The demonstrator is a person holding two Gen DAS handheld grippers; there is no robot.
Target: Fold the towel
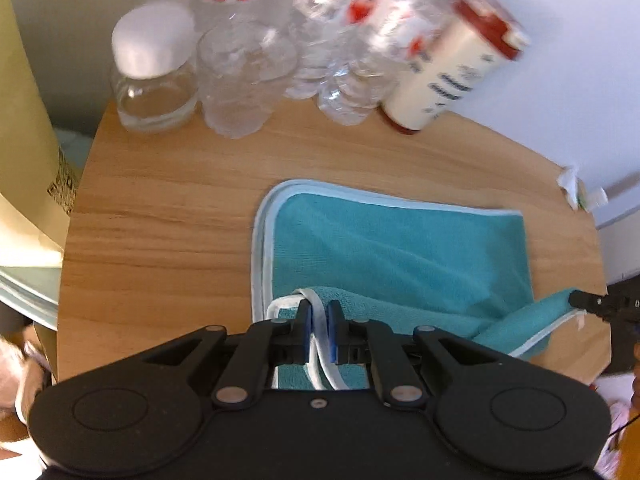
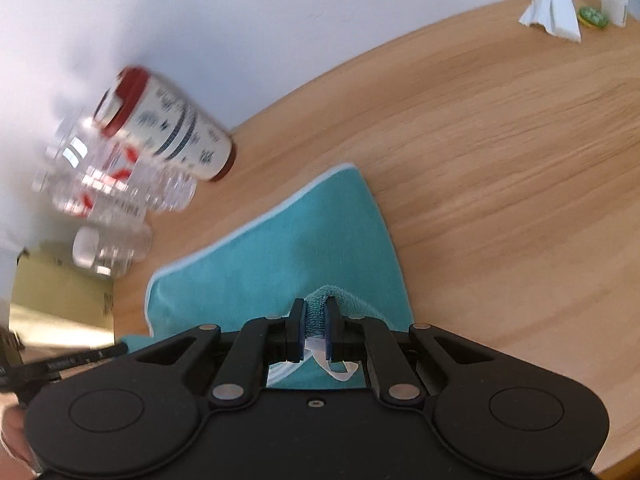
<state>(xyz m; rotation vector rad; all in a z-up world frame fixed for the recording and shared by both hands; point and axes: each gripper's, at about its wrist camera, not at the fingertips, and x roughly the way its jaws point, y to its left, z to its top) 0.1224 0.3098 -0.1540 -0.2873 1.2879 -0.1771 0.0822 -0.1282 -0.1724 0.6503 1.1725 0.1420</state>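
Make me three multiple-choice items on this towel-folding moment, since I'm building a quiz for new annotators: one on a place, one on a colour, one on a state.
1. Where do the clear plastic bottles stand?
A. on the towel
B. at the far edge of the wooden table, beyond the towel
C. in the left gripper

2. What colour is the towel?
A. red with a black border
B. plain white
C. teal with a pale border

3. What state is the left gripper in?
A. shut on the towel
B. wide open above the table
C. shut on a bottle

Answers:
1 B, the bottles are grouped next to the red-capped canister on bare wood past the cloth.
2 C, both views show teal cloth with light piping.
3 A, its fingers pinch the towel's pale edge, as the right gripper pinches a teal fold.
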